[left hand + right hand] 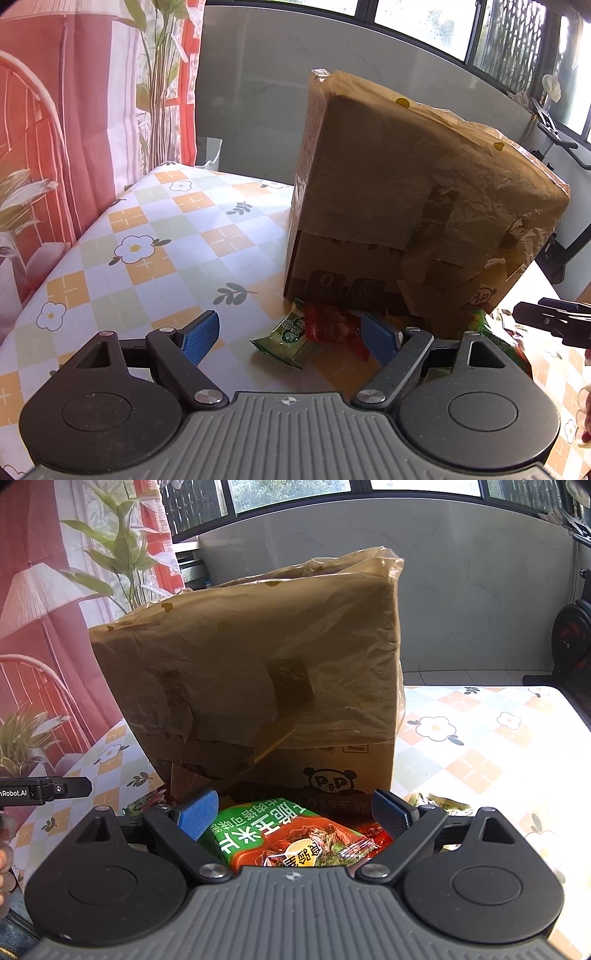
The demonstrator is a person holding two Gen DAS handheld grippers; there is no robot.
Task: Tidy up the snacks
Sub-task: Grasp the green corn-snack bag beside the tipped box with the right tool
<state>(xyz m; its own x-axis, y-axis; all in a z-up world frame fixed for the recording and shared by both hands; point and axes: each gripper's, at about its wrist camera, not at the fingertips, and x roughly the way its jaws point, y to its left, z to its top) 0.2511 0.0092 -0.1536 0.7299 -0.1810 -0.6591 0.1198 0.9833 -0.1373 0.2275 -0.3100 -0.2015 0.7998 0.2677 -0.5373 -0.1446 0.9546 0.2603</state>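
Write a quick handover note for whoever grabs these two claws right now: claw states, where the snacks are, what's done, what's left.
Left claw: open, empty, over a small green snack packet and a red snack packet lying on the tablecloth.
Right claw: open, empty, over a large green-and-red snack bag.
All three lie at the foot of the plastic-lined cardboard box.
Done: nothing visibly sorted; box contents not visible.
Left: pick up each snack and put it away, presumably in the box.

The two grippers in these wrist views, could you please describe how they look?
Both the left gripper and the right gripper have a ribbed grey base, two round black housings, black linkage arms with silver pivot bolts, and blue textured pads. White lettering ending "Robot.AI" marks the left one's side.
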